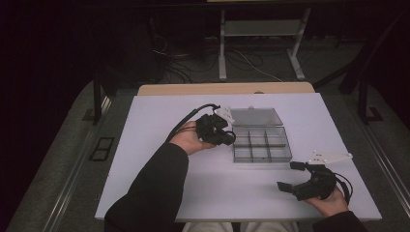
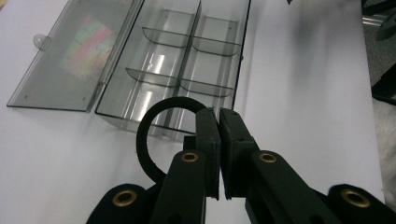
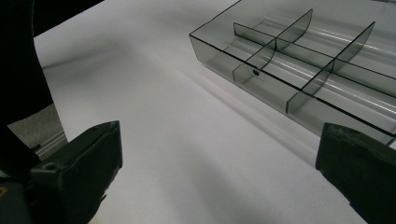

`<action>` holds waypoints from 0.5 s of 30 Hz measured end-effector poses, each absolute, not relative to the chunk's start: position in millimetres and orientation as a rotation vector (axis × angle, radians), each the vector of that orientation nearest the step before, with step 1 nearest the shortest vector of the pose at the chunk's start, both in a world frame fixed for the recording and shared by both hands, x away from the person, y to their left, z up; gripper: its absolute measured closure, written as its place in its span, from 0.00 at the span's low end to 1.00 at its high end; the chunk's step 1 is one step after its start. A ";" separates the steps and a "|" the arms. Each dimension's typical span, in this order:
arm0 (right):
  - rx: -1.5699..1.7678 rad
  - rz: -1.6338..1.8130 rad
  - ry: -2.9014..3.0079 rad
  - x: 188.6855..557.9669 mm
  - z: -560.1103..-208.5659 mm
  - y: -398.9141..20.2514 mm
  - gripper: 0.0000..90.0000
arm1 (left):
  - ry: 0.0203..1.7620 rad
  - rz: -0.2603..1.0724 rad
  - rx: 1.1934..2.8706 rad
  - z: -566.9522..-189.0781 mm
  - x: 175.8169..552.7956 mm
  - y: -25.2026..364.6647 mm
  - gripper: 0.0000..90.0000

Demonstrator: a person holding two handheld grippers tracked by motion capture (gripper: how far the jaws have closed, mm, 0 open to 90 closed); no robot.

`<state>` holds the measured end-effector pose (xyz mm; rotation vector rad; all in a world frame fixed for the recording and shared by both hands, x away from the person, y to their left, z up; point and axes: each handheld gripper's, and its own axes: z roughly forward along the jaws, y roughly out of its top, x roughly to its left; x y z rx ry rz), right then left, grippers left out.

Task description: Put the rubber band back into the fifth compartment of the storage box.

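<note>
A clear grey compartment box (image 1: 261, 145) lies on the white table (image 1: 159, 121) with its lid (image 1: 256, 116) folded back flat. The box's dividers (image 2: 187, 51) mark off several empty cells. My left gripper (image 1: 225, 136) hovers at the box's left edge, shut on a black ring (image 2: 143, 140) that loops out to the left of the jaws. In the left gripper view, the left gripper (image 2: 218, 116) points at the box's near end. My right gripper (image 1: 289, 176) stands open near the table's front right, empty. In its own view, the right gripper (image 3: 219, 135) faces the box (image 3: 299, 60).
A wooden table edge (image 1: 225, 88) sits behind the white top. Cables and metal desk legs (image 1: 222, 48) stand on the dark floor beyond. The person's dark sleeve (image 1: 150, 193) crosses the front left of the table.
</note>
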<state>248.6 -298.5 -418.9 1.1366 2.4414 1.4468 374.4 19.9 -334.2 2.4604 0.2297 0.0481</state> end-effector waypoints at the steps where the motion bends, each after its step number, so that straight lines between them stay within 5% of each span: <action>1: 1.137 1.447 2.442 248.6 -418.9 -298.5 0.00 | 0.232 0.048 2.458 -333.7 374.9 18.6 0.96; 15: 1.138 1.447 2.444 248.0 -418.7 -298.2 0.00 | 0.221 0.060 2.469 -327.6 387.1 2.8 0.96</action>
